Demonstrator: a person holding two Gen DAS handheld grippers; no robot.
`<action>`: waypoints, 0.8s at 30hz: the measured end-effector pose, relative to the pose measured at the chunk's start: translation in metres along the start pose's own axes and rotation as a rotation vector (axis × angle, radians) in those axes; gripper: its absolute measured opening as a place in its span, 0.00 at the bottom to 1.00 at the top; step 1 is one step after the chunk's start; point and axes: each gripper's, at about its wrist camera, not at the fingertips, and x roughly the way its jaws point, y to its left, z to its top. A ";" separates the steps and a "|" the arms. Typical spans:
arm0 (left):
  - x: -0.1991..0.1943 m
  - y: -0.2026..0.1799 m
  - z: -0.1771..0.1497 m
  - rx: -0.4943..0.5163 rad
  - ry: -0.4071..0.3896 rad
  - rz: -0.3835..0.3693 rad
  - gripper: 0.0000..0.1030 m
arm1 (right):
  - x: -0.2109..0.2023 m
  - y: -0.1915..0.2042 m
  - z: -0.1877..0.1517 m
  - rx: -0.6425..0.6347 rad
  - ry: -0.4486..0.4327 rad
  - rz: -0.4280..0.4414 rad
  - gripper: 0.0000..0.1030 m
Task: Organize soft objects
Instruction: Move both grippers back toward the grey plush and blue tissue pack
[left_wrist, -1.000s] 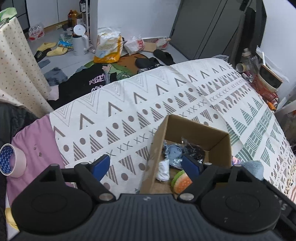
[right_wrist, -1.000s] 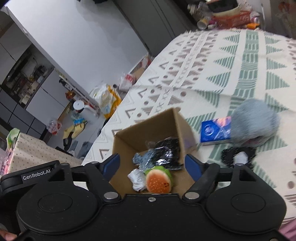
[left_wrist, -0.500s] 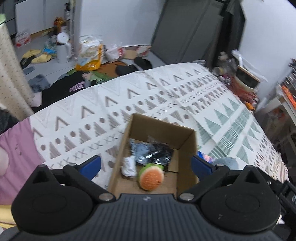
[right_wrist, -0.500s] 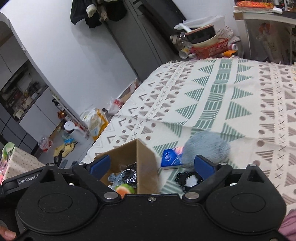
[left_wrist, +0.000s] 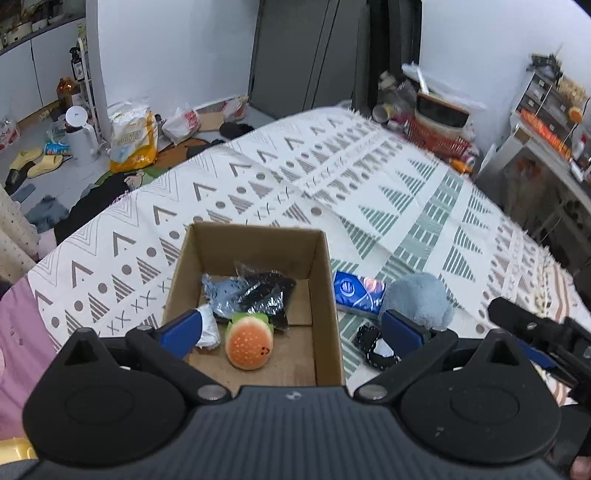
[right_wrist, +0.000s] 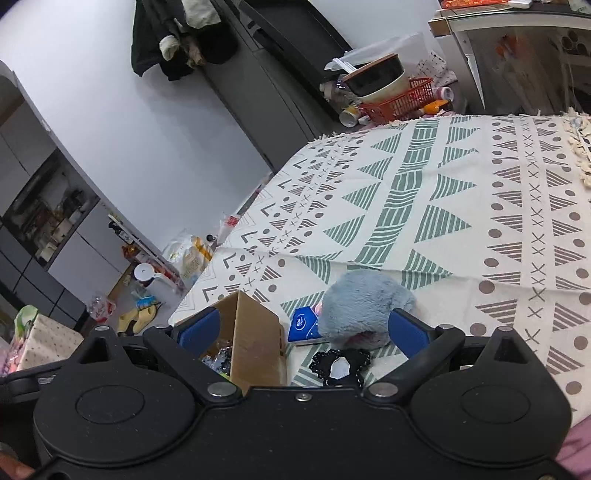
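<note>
Flanking the cardboard box (left_wrist: 320, 295), both grippers gape empty; grey plush (right_wrist: 360, 304) lies beside it.

Your right gripper (right_wrist: 303, 330) has swung off the cardboard box (right_wrist: 255, 332) toward the grey plush (right_wrist: 360, 304); your left gripper (left_wrist: 291, 328) has shifted right, now straddling the box, both spread wide.

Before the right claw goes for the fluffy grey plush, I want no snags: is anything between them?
Nothing visible blocks it. The right claw is open, and the grey plush lies just ahead between its fingers. A blue tissue pack touches the plush's left side; a black item lies just before it.
</note>
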 end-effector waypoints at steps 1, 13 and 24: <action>0.003 -0.005 0.001 0.011 0.021 0.007 0.99 | -0.001 -0.001 0.001 -0.006 -0.001 0.003 0.95; 0.023 -0.059 0.001 0.158 0.019 0.000 0.97 | 0.020 -0.055 -0.002 0.176 0.108 -0.042 0.72; 0.059 -0.097 0.006 0.145 0.046 -0.039 0.68 | 0.034 -0.093 0.003 0.329 0.127 -0.023 0.55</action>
